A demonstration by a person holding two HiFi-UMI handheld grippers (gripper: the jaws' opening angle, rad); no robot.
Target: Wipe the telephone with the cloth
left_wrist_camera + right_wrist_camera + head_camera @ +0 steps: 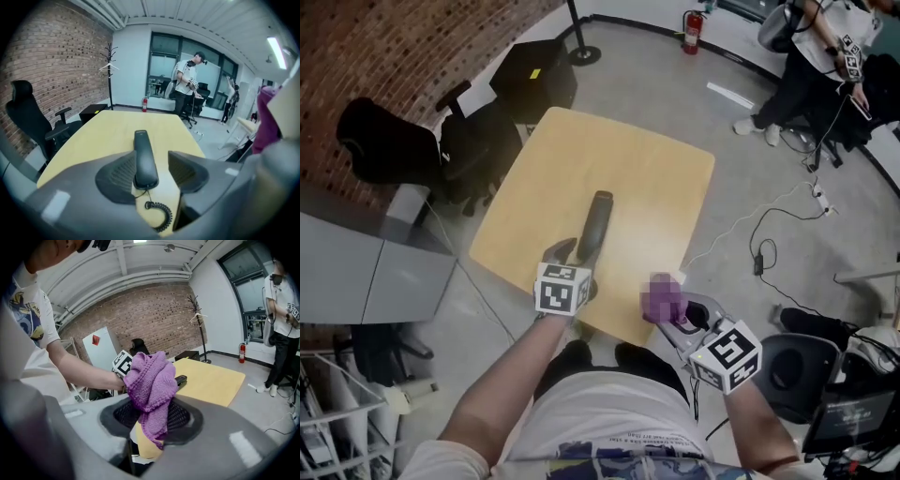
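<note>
Closest to the wearer, the right hand-held gripper [680,319] sits off the near right corner of the surface [647,178]. Its jaws are clamped on a purple knitted cloth [150,380]. The cloth bunches up above the pads, and a tail of it hangs down between them. It is clear of the telephone.

Just to its left, the left hand-held gripper [572,258] is angled down over the near edge of the surface with its jaws apart. The near end of the black telephone [596,225] lies between them. It sits close against the left pad, with a clear gap to the right one, so nothing is gripped. The telephone lies flat on the pale wooden top and points away from the person towards the middle. Its coiled cord [161,218] curls off the near end, below the jaws.

Beyond the surface on the left, black office chairs [384,141] stand against a brick wall [394,47], with a dark low cabinet [534,80] near the far corner. Farther back, a coat stand [109,70] stands by the wall and a red fire extinguisher [693,31] sits on the floor. Another person [811,56] in a white top is well away across the room.
</note>
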